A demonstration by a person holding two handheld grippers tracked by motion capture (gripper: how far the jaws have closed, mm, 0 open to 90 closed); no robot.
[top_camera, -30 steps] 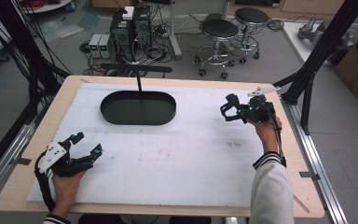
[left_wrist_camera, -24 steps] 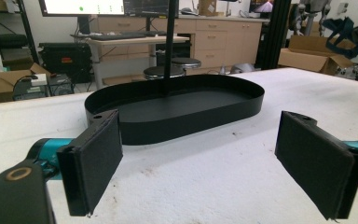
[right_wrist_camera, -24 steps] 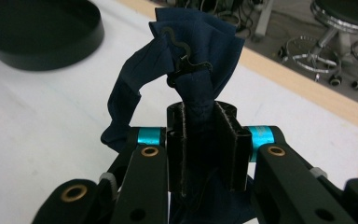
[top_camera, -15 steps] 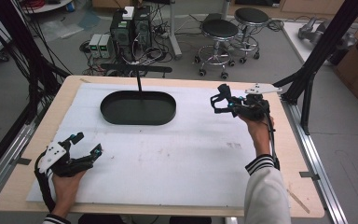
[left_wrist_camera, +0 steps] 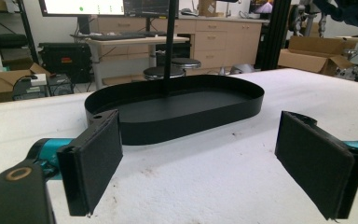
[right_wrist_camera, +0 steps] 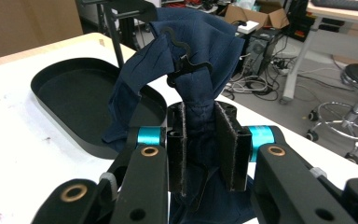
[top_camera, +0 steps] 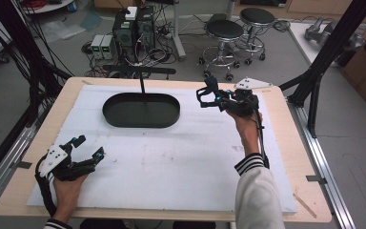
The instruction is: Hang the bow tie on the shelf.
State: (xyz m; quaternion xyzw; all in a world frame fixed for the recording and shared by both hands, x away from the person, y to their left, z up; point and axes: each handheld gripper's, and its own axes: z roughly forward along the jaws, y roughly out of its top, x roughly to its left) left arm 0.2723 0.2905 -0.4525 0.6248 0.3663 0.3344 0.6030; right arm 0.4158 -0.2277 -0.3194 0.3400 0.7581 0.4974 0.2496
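Observation:
In the right gripper view, a dark navy cloth (right_wrist_camera: 193, 46) with a small black clip (right_wrist_camera: 186, 67) on it stands bunched up between the pads of my right gripper (right_wrist_camera: 207, 147), which is shut on it. From above, my right gripper (top_camera: 208, 98) hovers over the white mat, just right of the black oval tray (top_camera: 140, 125). The tray (right_wrist_camera: 51, 77) is empty, and a thin black post (top_camera: 142, 85) rises at its far rim. My left gripper (top_camera: 85, 150) rests open at the near left of the table, its pads (left_wrist_camera: 93, 163) wide apart and facing the tray (left_wrist_camera: 191, 119).
A white mat (top_camera: 171, 162) covers most of the wooden table (top_camera: 295, 143). Black frame struts (top_camera: 321, 67) stand at the table's right and left sides. Stools (top_camera: 226, 31) and computer boxes (top_camera: 133, 26) are on the floor beyond the far edge.
My right gripper has carried the cloth leftward from the table's far right corner to just beside the tray. The left gripper has stayed put.

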